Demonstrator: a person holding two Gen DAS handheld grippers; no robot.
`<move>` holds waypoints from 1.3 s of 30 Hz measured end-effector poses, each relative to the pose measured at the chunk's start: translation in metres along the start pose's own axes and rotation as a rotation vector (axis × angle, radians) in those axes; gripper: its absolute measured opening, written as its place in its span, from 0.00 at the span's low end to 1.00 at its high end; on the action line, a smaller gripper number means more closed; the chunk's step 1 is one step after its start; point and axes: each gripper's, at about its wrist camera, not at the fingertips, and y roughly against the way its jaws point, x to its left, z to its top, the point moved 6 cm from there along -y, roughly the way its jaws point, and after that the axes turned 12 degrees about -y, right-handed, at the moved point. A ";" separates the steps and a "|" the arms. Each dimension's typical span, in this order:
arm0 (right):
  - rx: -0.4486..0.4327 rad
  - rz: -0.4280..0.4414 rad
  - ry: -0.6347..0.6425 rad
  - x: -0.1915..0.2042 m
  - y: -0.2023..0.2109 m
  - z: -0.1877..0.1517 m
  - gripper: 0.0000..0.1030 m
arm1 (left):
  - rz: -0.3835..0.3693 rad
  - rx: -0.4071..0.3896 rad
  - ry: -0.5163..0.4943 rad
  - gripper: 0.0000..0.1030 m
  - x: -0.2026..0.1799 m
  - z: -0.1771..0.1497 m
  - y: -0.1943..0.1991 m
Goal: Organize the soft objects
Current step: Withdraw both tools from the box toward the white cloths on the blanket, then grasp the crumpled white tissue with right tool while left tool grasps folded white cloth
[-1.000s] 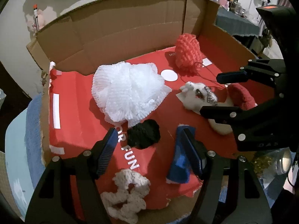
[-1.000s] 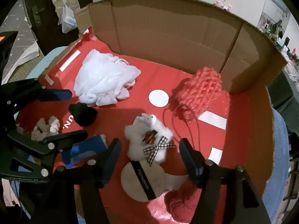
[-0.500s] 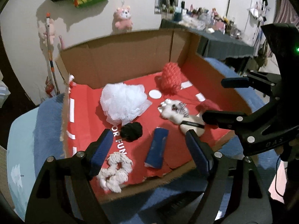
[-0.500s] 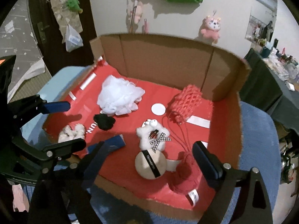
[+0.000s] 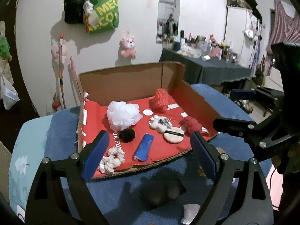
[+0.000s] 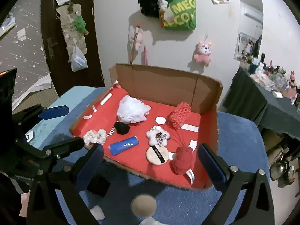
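A shallow cardboard tray (image 6: 207, 86) with a red printed floor sits on a blue plush surface (image 6: 238, 135). Near its back wall lie a frilly white mesh bath pouf (image 6: 132, 109) and a knobbly red mesh sponge (image 6: 180, 113). Mid-floor: a black fuzzy pom (image 6: 121, 127), a small white plush with a checked bow (image 6: 157, 136) and a round beige powder puff (image 6: 157, 154). By the front edge: a cream knitted scrunchie (image 5: 112, 159), a blue roll (image 6: 123, 145) lying lengthwise along that edge, and a red knit bundle (image 6: 181, 161). Left gripper (image 5: 149, 154) and right gripper (image 6: 150, 166) hang before the front edge, jaws opening, nothing between them. Bags and plush toys hang on the white wall.
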 end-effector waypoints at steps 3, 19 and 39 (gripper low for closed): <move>-0.041 0.003 0.003 0.004 0.020 -0.008 1.00 | 0.022 -0.040 0.003 0.88 -0.006 -0.003 0.019; -0.224 -0.068 0.001 0.011 0.099 -0.082 1.00 | 0.103 -0.160 0.021 0.94 -0.047 -0.055 0.076; -0.172 -0.161 -0.142 -0.031 0.055 -0.177 1.00 | 0.056 -0.033 0.058 0.94 -0.082 -0.130 0.031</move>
